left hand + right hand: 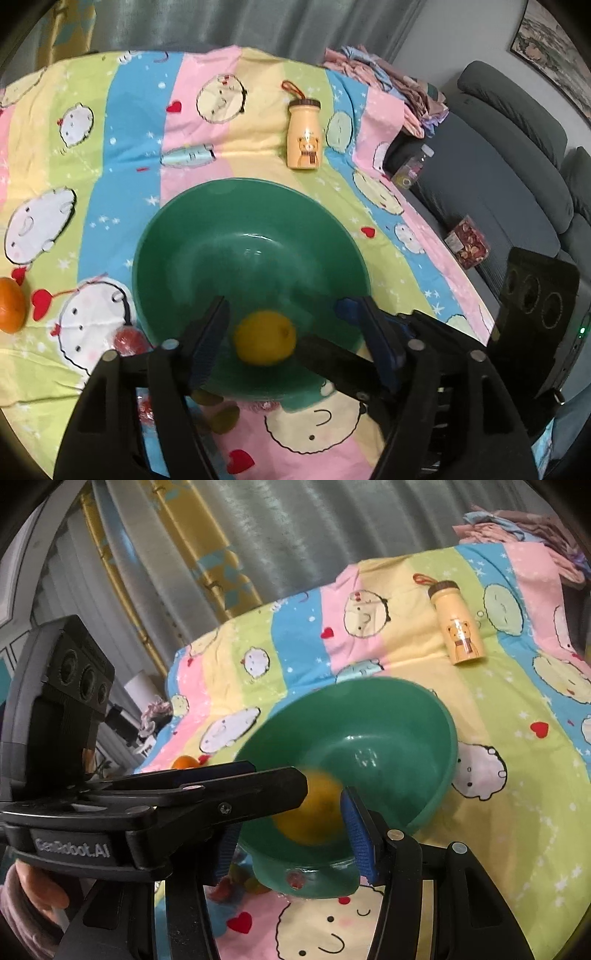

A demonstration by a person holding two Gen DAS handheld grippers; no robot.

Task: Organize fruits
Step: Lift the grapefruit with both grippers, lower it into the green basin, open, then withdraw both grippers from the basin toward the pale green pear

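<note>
A yellow fruit (265, 341) (310, 812), blurred, is inside the green bowl (207, 236) (406, 716) near its front wall. My left gripper (284, 306) hangs over the bowl, open, with its blue pads on either side of the fruit and clear of it. Its fingers (258, 786) cross the right wrist view from the left, ending at the fruit. My right gripper (291, 819) reaches over the bowl's near rim; it is open, the right pad close to the fruit and the left pad apart from it. An orange (11, 310) (184, 762) lies left of the bowl.
A red fruit (127, 341) and several small fruits (236, 882) lie by the bowl's near side on the striped cartoon cloth (122, 155). A yellow bear bottle (303, 134) (458, 627) stands behind the bowl. A grey sofa (517, 166) sits beyond the right edge. A hand (33, 890) holds the left gripper.
</note>
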